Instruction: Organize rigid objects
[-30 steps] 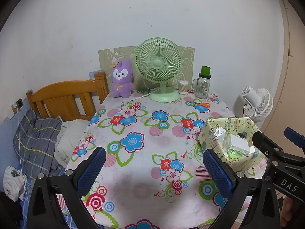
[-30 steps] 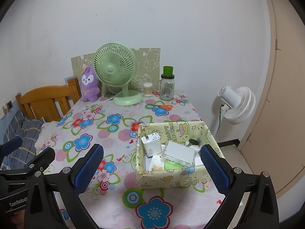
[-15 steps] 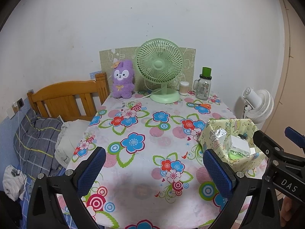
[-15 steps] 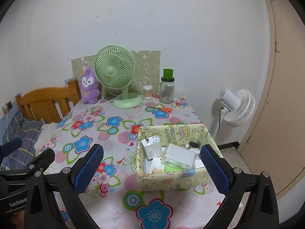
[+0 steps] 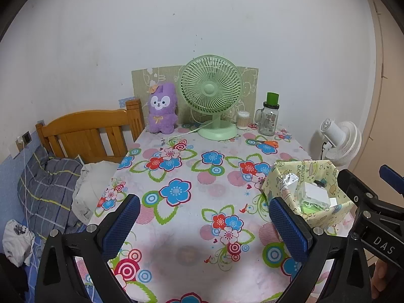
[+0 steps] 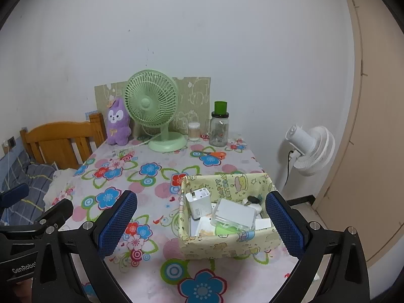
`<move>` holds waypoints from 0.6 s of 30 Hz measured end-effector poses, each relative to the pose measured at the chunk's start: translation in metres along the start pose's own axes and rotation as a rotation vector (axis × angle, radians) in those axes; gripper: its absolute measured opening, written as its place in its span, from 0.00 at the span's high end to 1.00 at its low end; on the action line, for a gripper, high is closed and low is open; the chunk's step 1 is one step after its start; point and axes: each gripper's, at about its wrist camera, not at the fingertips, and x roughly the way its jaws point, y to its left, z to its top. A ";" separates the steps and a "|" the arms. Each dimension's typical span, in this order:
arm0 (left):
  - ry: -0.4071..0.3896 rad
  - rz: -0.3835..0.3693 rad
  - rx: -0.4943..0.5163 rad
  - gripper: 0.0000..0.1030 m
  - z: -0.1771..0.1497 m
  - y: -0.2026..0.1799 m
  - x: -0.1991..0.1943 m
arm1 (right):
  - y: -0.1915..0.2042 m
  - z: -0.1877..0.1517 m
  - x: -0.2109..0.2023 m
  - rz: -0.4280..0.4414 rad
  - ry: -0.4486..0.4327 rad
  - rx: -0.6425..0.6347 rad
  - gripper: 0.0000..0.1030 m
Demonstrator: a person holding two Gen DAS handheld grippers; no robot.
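Observation:
A yellow patterned box (image 6: 228, 246) stands at the near right of the flowered table (image 6: 151, 176). It holds a white charger (image 6: 199, 205), a white case (image 6: 236, 214) and other small items. The box also shows in the left wrist view (image 5: 306, 174). Orange-handled scissors (image 6: 214, 154) lie near the far edge, also in the left wrist view (image 5: 265, 143). My left gripper (image 5: 202, 222) is open and empty above the near table. My right gripper (image 6: 200, 223) is open and empty, just in front of the box.
A green fan (image 6: 154, 111), a purple plush (image 6: 117, 122), a cotton swab jar (image 6: 194, 131) and a glass jar with a green lid (image 6: 219, 126) line the back. A wooden headboard (image 5: 88, 131) and bedding are at left; a white floor fan (image 6: 310, 149) and a door at right.
Both grippers have drawn back and up slightly from the table, so the objects look a little smaller and lower. Both stay open and empty.

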 end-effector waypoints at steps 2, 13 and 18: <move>-0.001 -0.001 0.001 0.00 0.000 0.001 0.000 | 0.000 0.000 -0.001 -0.002 -0.003 -0.001 0.00; -0.003 -0.007 0.007 0.00 0.001 -0.002 -0.001 | -0.002 -0.001 -0.003 -0.012 -0.017 0.006 0.00; -0.012 -0.006 0.013 0.00 0.001 -0.004 -0.002 | -0.003 -0.001 -0.004 -0.010 -0.014 0.012 0.00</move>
